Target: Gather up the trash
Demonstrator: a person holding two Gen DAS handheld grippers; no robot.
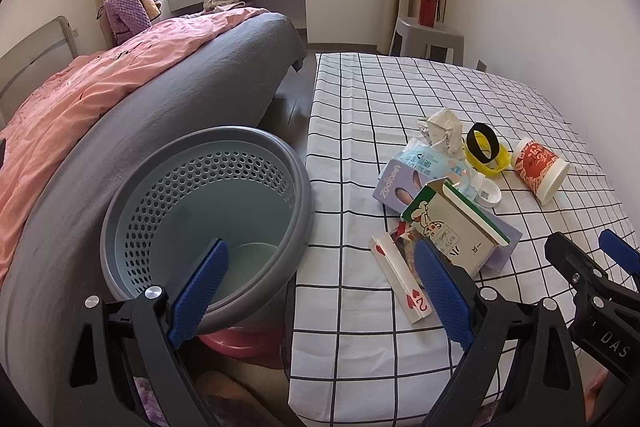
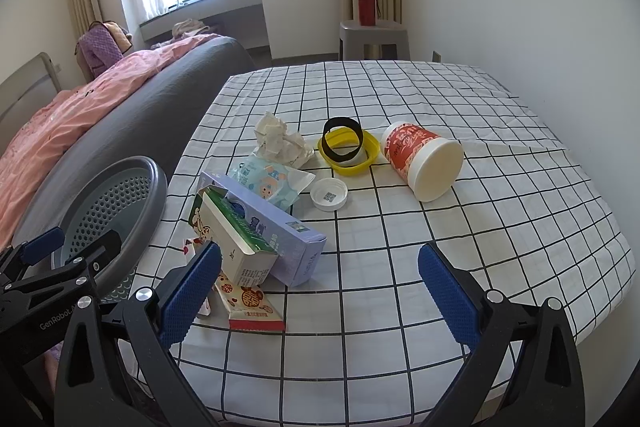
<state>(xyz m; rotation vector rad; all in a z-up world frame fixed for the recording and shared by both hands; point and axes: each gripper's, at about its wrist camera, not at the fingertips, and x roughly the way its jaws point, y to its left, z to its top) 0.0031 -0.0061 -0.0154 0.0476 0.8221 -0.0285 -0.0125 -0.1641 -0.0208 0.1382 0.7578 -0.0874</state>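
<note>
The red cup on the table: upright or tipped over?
Tipped over. The cup lies on its side on the checked cloth, its white end facing the right wrist camera.

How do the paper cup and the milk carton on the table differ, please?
The cup is round, red and cream, lying alone on its side; the carton is boxy, green and white, leaning on the purple box. The cup looks intact; the carton's top is torn open. Both lie on the checked cloth.

Two wrist cameras look forward and down from the table's near edge, sharing the trash pile and bin.
</note>
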